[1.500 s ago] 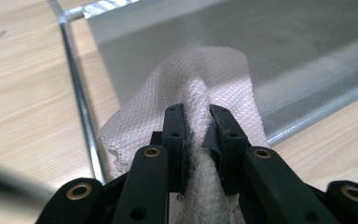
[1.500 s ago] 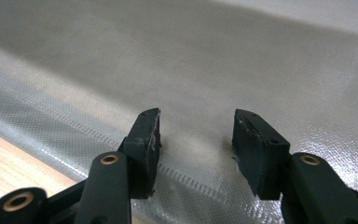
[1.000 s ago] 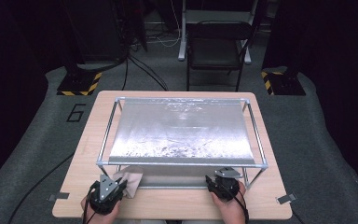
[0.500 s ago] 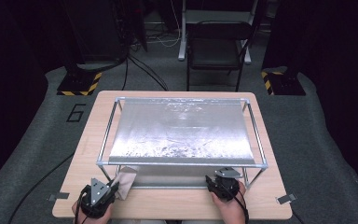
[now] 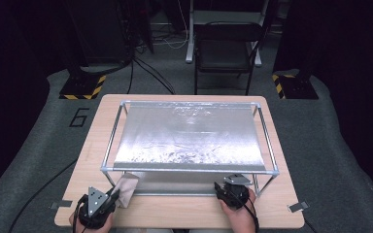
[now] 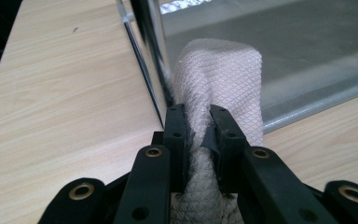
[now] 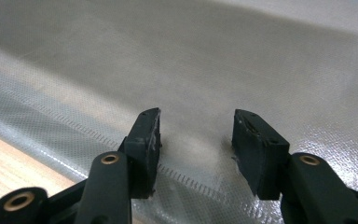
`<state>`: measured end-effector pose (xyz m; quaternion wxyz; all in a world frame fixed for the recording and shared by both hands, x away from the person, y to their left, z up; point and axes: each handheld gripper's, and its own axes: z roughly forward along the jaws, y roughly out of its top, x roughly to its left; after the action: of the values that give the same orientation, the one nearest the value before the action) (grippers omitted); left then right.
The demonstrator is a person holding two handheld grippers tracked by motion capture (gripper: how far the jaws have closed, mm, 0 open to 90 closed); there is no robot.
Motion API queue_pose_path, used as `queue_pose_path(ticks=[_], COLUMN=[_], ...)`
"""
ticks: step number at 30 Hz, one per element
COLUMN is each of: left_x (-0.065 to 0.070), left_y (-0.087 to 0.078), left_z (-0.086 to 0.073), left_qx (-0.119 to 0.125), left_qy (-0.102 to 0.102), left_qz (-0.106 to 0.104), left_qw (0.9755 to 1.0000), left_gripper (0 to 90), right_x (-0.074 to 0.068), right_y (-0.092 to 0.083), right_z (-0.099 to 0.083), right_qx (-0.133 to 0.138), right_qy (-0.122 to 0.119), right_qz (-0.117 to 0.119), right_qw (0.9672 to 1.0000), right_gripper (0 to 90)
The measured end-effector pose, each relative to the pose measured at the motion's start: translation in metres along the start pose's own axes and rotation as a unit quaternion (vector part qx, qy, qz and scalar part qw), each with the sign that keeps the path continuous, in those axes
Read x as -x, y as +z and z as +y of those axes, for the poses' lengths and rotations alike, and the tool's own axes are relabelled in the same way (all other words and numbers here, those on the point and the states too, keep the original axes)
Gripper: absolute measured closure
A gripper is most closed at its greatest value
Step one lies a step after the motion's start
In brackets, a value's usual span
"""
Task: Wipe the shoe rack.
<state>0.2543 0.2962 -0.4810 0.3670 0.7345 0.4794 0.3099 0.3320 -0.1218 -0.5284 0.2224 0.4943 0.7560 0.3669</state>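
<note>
Left tongs nearer the table edge, cloth clamped.

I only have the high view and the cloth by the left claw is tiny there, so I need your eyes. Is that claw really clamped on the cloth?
Observer: Yes. In the left gripper view the left claw pinches the beige cloth between both pads, bunching it.
Operator: What is the weave like?
Observer: A fine diamond pattern runs across its surface.
Operator: And the right claw, is it holding anything?
Observer: No. In the right gripper view the right claw stands open, with nothing between its jaws.
Operator: What lies beyond it?
Observer: The silvery mat, with a fine mesh texture near its edge.
</note>
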Motion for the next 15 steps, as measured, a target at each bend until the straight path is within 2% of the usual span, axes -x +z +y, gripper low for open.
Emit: queue_pose_path(ticks=[5, 10, 15], left_x=[-0.007, -0.008, -0.008], left_y=[-0.01, -0.021, -0.018], left_z=[0.009, 0.021, 0.015], left_qx=[0.019, 0.04, 0.038], left_qy=[-0.016, -0.01, -0.009], left_qz=[0.0, 0.006, 0.005], left_qw=[0.9997, 0.9992, 0.9992], left_gripper=[78.7, 78.8, 78.7], right_x=[0.0, 0.0, 0.0], right_y=[0.0, 0.0, 0.0], right_z=[0.0, 0.0, 0.0], right_qx=[0.0, 0.0, 0.0], right_qy=[0.0, 0.0, 0.0], right_qz=[0.0, 0.0, 0.0], right_qw=[1.0, 1.0, 1.0], right_gripper=[51.6, 51.5, 51.5])
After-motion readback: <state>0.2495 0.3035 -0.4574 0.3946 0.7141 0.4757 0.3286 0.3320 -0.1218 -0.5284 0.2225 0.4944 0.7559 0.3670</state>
